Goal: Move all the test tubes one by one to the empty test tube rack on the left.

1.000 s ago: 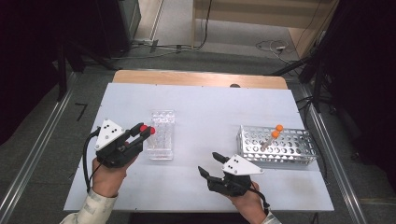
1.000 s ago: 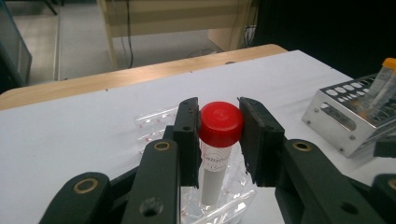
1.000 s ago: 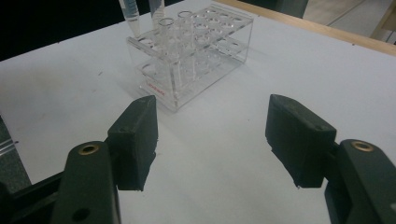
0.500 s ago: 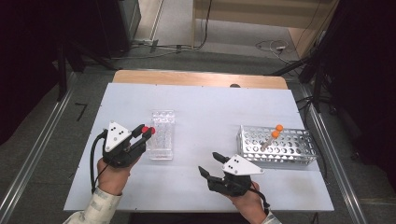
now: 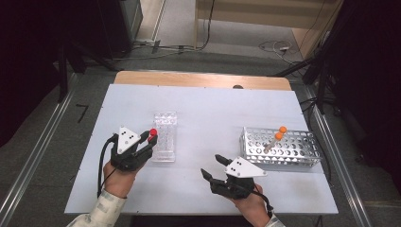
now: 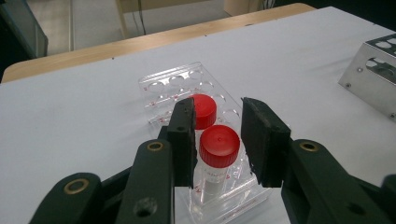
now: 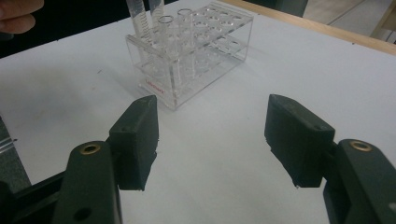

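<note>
Lowered red-capped tube [image 6: 219, 145] between left gripper [image 6: 217, 140] pads

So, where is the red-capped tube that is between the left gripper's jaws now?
In the left gripper view, the red-capped tube stands in the clear rack at its near end, just in front of a second red-capped tube.

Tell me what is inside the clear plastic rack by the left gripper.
The clear rack holds two red-capped tubes at its near end; the farther holes look empty. The left gripper hides part of the rear tube.
</note>
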Available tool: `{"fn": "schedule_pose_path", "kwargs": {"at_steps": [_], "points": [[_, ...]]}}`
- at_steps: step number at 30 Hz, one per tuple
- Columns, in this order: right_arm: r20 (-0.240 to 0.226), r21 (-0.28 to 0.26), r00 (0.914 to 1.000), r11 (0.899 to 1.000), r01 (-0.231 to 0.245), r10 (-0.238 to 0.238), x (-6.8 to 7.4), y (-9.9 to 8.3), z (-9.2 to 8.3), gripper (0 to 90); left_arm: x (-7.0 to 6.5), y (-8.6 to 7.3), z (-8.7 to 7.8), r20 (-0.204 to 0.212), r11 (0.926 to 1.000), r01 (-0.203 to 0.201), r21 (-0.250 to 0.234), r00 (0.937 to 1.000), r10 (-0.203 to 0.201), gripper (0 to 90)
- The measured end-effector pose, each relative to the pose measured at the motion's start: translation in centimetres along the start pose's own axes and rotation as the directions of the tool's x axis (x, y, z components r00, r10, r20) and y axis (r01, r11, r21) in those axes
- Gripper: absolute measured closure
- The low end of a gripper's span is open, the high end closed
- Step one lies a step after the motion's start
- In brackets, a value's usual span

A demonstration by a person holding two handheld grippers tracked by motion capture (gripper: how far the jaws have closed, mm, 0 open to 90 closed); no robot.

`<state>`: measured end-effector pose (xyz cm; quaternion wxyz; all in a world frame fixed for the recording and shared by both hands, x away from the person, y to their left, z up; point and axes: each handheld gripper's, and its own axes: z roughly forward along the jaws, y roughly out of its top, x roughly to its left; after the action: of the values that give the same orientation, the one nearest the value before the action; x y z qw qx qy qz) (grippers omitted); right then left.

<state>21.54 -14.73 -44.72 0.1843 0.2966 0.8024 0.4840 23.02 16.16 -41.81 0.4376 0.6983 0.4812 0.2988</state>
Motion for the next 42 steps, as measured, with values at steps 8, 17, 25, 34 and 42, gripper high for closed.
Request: {"fn": "schedule_pose_path", "kwargs": {"at_steps": [8, 17, 25, 34, 42], "points": [[0.004, -0.006, 1.0, 1.0, -0.002, 0.002, -0.1, 0.0, -0.2, 34.0, -0.1, 0.3, -0.4, 0.006, 0.9997, 0.013, -0.022, 0.9999, -0.013, 58.2], [0.045, -0.014, 0.9988, 1.0, -0.02, 0.021, -1.2, 0.0, -1.2, 34.3, -0.7, 0.8, -0.7, 0.065, 0.9975, 0.061, -0.034, 0.9962, -0.059, 25.9], [0.131, -0.025, 0.9897, 0.998, -0.056, 0.059, -3.4, -0.4, -2.8, 35.8, -0.6, 0.9, -0.8, 0.084, 0.9961, 0.076, -0.045, 0.9939, -0.072, 23.6], [0.217, -0.048, 0.9729, 0.996, -0.07, 0.079, -5.5, -1.2, -5.4, 36.9, -0.6, 0.9, -0.9, 0.077, 0.9956, 0.08, -0.048, 0.9941, -0.076, 22.4], [0.297, -0.063, 0.9481, 0.993, -0.099, 0.113, -7.3, -2.4, -7.8, 37.5, -0.8, 0.9, -0.8, 0.078, 0.9955, 0.08, -0.05, 0.994, -0.076, 22.4]]}}
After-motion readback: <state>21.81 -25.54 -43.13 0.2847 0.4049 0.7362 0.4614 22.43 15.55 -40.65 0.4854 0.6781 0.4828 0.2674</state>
